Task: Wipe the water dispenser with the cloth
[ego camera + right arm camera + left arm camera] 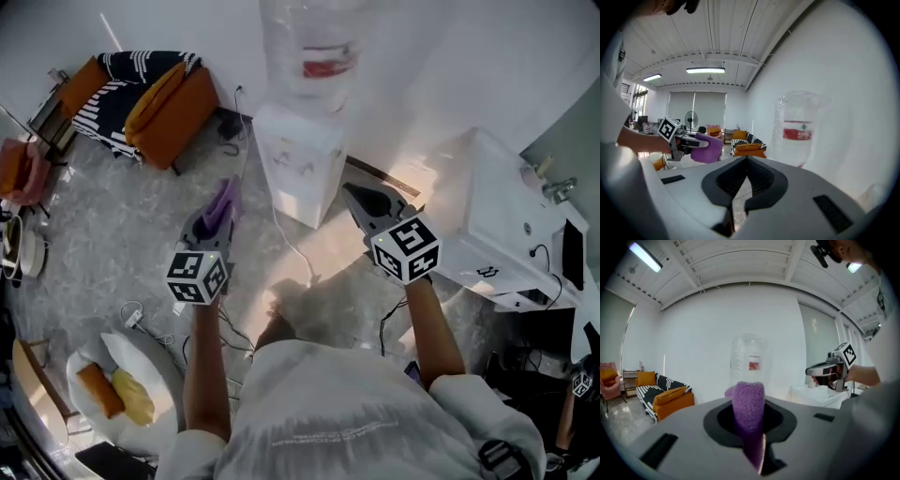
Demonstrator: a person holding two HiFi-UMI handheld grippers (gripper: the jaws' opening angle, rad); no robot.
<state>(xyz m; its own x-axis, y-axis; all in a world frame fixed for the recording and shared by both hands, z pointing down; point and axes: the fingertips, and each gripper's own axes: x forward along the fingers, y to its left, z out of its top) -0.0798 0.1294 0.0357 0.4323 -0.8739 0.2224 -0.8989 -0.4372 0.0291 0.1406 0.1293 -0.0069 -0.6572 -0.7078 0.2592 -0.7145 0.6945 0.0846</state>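
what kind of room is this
Probably an office lounge or break room: a water dispenser stands against the white wall, there is an orange sofa with a striped throw, and a standing fan by wide windows with blinds.

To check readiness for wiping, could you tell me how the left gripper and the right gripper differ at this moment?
The left gripper is shut on the purple cloth; the right gripper is shut on nothing. In the head view the left gripper is held left of the water dispenser, the right gripper to its right. Both point toward the dispenser; neither touches it.
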